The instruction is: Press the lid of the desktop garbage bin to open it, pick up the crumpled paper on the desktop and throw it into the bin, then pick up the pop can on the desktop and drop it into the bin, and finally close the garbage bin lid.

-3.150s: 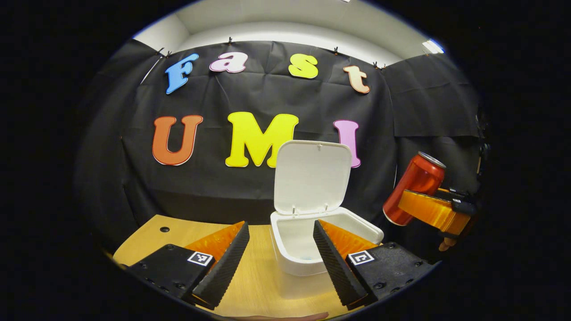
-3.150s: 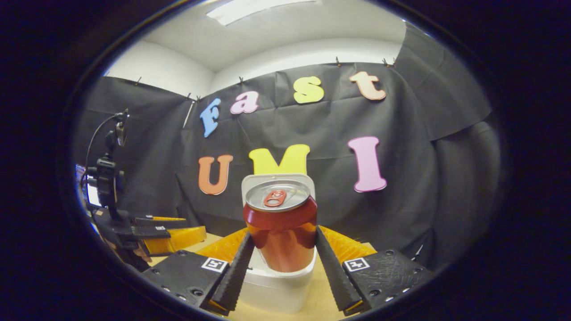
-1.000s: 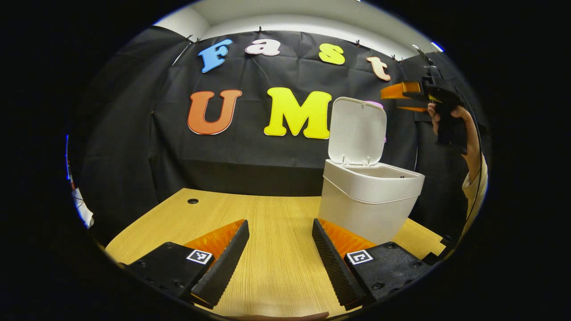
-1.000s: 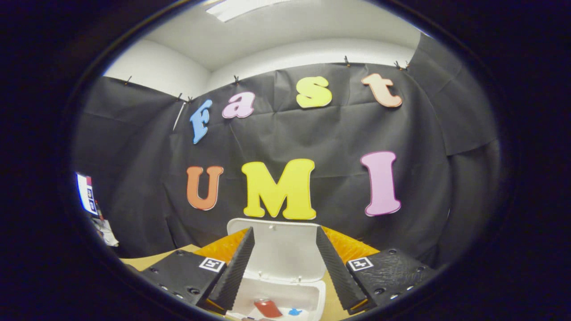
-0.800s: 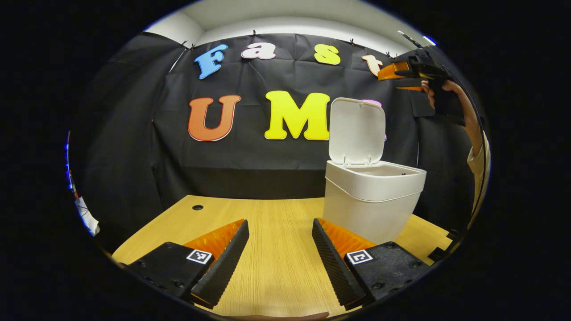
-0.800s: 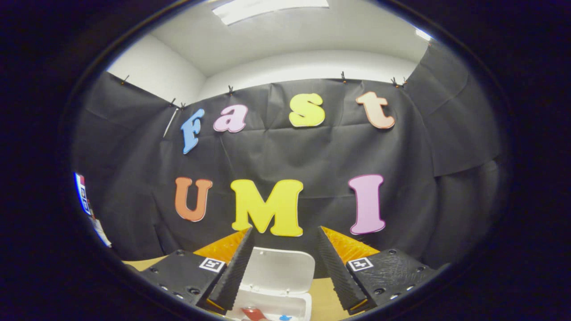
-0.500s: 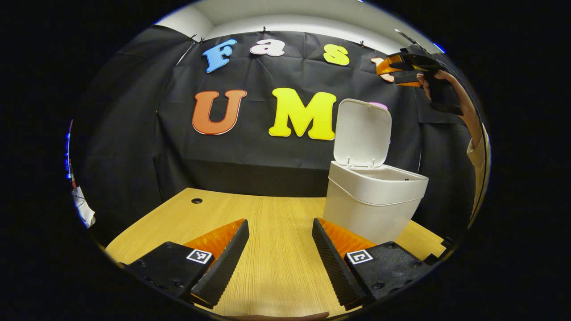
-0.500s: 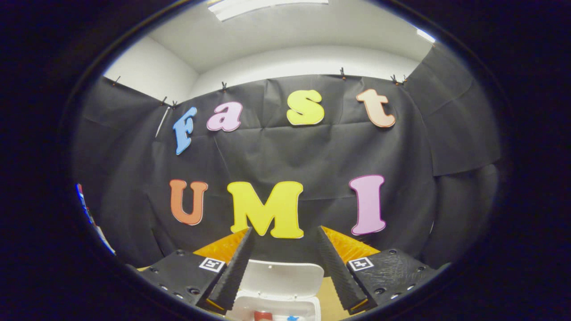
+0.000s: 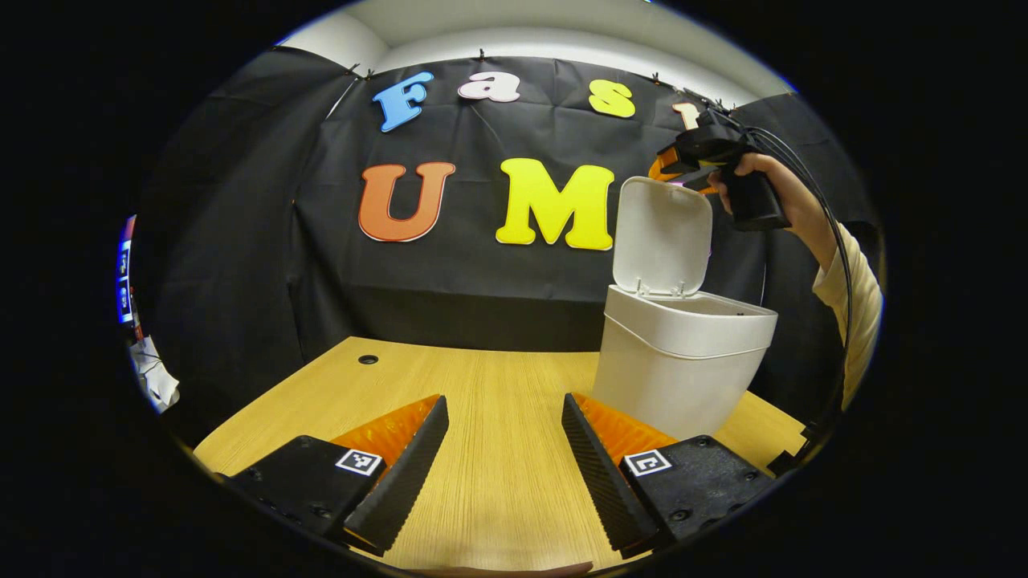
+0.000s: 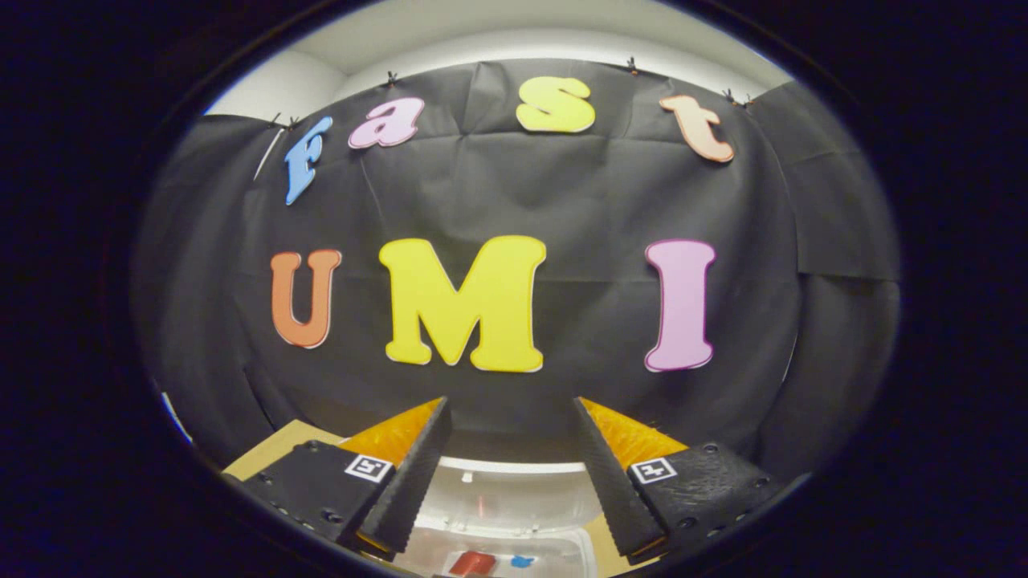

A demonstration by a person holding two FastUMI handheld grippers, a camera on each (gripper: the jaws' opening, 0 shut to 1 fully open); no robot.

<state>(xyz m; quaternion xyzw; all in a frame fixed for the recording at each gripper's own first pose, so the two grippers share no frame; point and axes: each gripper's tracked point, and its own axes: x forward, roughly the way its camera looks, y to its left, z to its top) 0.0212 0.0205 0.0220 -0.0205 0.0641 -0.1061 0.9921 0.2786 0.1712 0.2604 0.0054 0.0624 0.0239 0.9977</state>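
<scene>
The white bin (image 9: 683,377) stands on the wooden table (image 9: 482,385) with its lid (image 9: 662,233) upright and open. In the left gripper view, a hand holds my right gripper (image 9: 671,164) just above the lid's top edge, at its right corner. In the right gripper view, the right gripper (image 10: 510,405) is open and empty, and the lid (image 10: 498,502) lies right below its fingers. The red pop can (image 10: 474,562) rests inside the bin, beside a small blue bit (image 10: 522,560). My left gripper (image 9: 506,417) is open and empty, low over the table to the left of the bin.
A small round hole (image 9: 368,359) sits in the table at the far left. The black cloth wall stands close behind the bin. A sleeve (image 9: 851,297) reaches in at the right of the bin.
The right gripper, which held the can 3.1 s ago, is now empty and the can lies in the bin. Over the last second it came down and forward to the lid's top edge.
</scene>
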